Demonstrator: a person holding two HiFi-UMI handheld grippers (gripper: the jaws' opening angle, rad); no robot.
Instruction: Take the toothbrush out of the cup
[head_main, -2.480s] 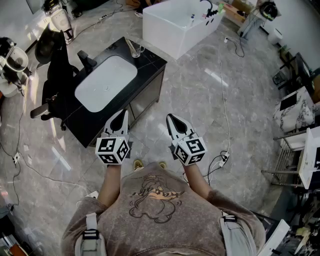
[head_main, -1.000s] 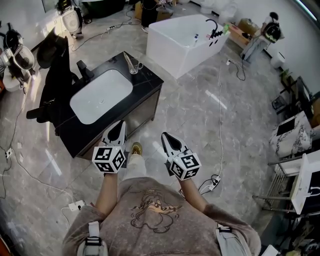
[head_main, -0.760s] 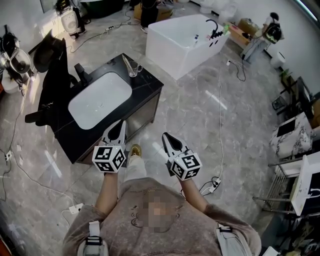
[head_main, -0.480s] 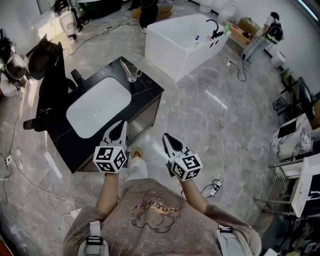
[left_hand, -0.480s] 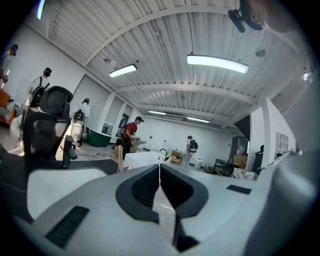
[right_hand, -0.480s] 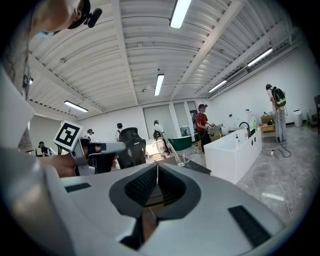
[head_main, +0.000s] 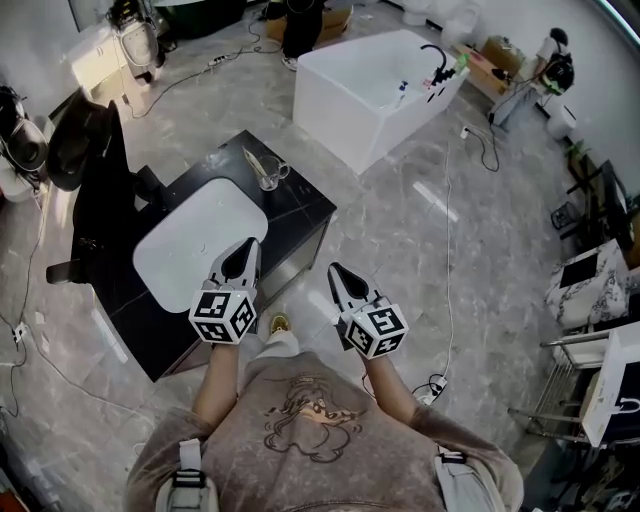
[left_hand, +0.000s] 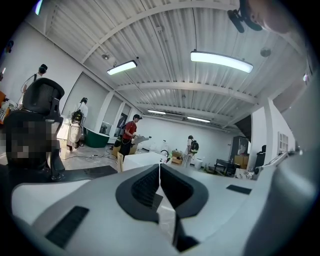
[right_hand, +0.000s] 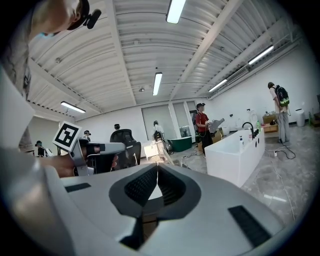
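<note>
The head view alone shows the task's things. A clear glass cup (head_main: 271, 178) stands near the far right corner of the black table (head_main: 305, 210), left of centre in the upper half of the frame. A pale slim toothbrush (head_main: 256, 161) stands in it, leaning towards the upper left. The white oval basin (head_main: 190, 240) set into the table lies between the cup and the left hand-held gripper (head_main: 250, 243). That gripper's tip overlaps the basin's near rim in this view. The right hand-held gripper (head_main: 335, 268) hangs over the grey marble floor (head_main: 400, 230), just off the table's near right corner.

The two gripper views show what the head view cannot. In the left gripper view the left hand-held gripper (left_hand: 159, 165) has its two dark pads pressed together with nothing between them. In the right gripper view the right hand-held gripper (right_hand: 157, 165) is closed in the same way and is empty.

The right gripper view also catches the left one's cube with a black-and-white square marker (right_hand: 67, 135) at the left of the frame. The head view shows the same kind of marker on both cubes, and a cartoon drawing on the person's brown shirt (head_main: 310, 420).

A white rectangular bathtub (head_main: 370, 75) stands beyond the table. A black office chair (head_main: 95, 190) stands at the table's left, and cables trail over the floor. A person in a red top (right_hand: 202, 125) stands in the background.
</note>
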